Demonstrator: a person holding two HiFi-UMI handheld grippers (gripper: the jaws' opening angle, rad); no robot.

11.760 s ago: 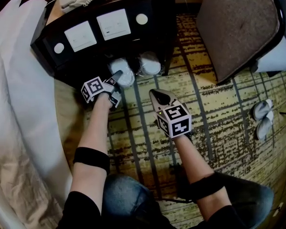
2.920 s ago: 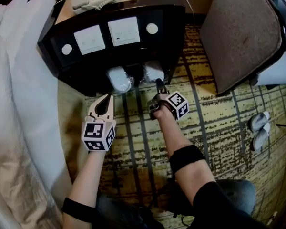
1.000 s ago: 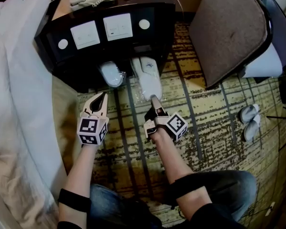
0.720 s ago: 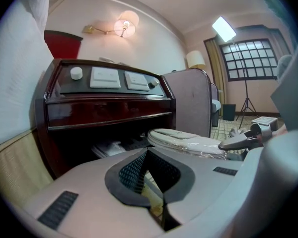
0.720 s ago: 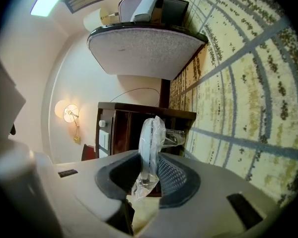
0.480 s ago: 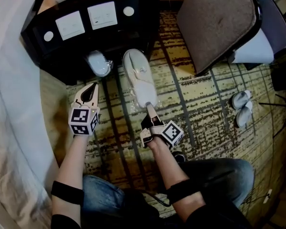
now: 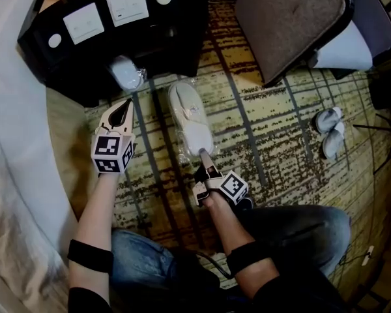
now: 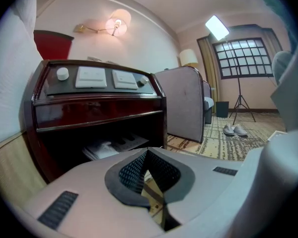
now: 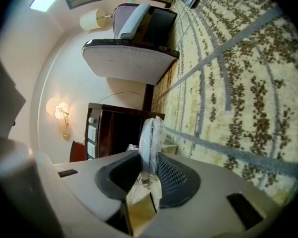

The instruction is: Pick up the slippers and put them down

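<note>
Moved: wrapped slippers (image 7: 189, 117), drawn out of nightstand (image 7: 176, 38) onto carpet (image 7: 280, 142). Near end clamped in right gripper (image 7: 202, 154) jaws; only the right gripper view shows the plastic wrap pinched. Left gripper (image 7: 123, 105): jaws clenched, empty. Second wrapped pair (image 7: 126, 73): half hidden under the nightstand. Loose slippers (image 7: 330, 131): far right.

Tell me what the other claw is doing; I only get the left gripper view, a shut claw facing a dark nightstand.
Observer: The right claw is shut on the near end of a plastic-wrapped slipper pack.
Operator: Where is that pack?
Observer: Stretched out over the patterned carpet, clear of the dark nightstand.
Operator: Is it near my claw?
Observer: Beside it. The left claw is to the pack's left, apart from it.
</note>
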